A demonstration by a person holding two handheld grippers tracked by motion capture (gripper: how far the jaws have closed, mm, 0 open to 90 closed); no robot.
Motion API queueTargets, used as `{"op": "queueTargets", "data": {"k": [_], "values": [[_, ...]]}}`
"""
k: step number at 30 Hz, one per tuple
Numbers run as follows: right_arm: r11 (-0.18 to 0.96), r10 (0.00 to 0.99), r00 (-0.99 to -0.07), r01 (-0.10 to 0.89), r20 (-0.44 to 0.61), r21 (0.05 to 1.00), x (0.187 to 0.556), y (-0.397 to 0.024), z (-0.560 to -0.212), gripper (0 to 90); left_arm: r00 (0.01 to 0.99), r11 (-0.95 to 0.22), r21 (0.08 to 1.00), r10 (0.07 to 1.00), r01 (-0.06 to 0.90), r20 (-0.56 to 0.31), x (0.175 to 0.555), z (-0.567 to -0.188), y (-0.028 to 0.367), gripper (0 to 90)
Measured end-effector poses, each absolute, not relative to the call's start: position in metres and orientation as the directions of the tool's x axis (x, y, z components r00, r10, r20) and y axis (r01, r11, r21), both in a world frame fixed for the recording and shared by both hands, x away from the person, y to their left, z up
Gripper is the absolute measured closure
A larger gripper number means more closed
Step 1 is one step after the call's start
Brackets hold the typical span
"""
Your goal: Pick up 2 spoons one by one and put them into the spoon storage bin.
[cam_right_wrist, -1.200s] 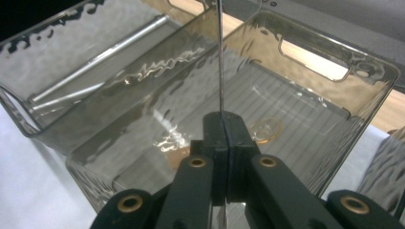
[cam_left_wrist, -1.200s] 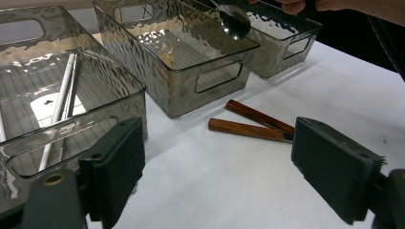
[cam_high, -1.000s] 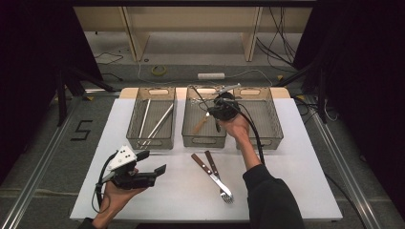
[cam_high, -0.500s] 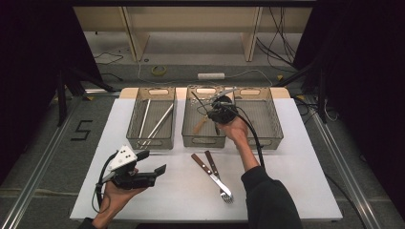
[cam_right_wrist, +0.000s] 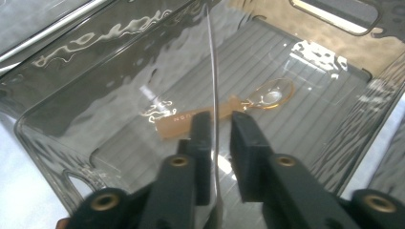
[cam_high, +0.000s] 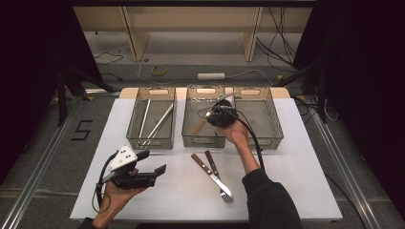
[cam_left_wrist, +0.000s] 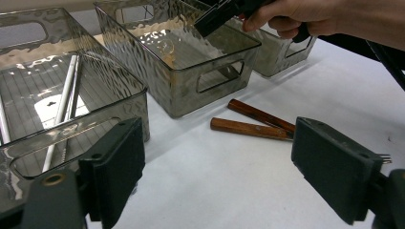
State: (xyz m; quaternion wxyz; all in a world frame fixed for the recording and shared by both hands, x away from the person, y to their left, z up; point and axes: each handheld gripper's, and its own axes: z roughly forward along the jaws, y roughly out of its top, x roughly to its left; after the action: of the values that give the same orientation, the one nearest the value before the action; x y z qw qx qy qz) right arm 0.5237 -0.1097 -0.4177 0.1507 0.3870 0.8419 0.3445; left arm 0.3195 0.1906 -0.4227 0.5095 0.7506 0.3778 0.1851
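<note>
The right gripper (cam_high: 210,114) hovers over the middle basket (cam_high: 191,138), its jaws just eased narrowly apart around a thin metal blade (cam_right_wrist: 213,71). At seven o'clock on the table, the left gripper (cam_high: 155,164) rests wide and empty.

The left gripper (cam_high: 152,173) has a black body with a pale grey three-cornered plate on top, dotted with small dark marks, and a black cable looping from its rear. Seen along it in the left gripper view, its jaws are broad, flat, matt black blocks, with a brass-coloured ringed screw hole at the base of one. The right gripper (cam_high: 210,113) is a compact black unit trailing a thick black cable. Its jaws are narrow black bars with brass-ringed screws at the hinges. The person wears a dark long sleeve (cam_high: 267,200) on the right arm.
</note>
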Motion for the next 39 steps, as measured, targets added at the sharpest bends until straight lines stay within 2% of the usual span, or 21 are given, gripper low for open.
{"op": "queueTargets", "data": {"k": [10, 24, 39], "values": [[0.421, 0.72, -0.686, 0.548, 0.101, 0.723, 0.51, -0.109, -0.407, 48.3, 0.643, -0.191, 0.907, 0.758, 0.376, -0.107, 0.32, -0.422, 0.191, 18.0], [0.478, 0.583, -0.803, 0.462, 0.123, 0.747, 0.462, -0.101, -0.398, 37.6, 0.641, -0.192, 0.906, 0.76, 0.376, -0.105, 0.32, -0.422, 0.191, 18.0], [0.5, 0.531, -0.835, 0.447, 0.144, 0.742, 0.434, -0.097, -0.419, 33.6, 0.641, -0.187, 0.909, 0.76, 0.372, -0.106, 0.32, -0.422, 0.191, 17.7]]}}
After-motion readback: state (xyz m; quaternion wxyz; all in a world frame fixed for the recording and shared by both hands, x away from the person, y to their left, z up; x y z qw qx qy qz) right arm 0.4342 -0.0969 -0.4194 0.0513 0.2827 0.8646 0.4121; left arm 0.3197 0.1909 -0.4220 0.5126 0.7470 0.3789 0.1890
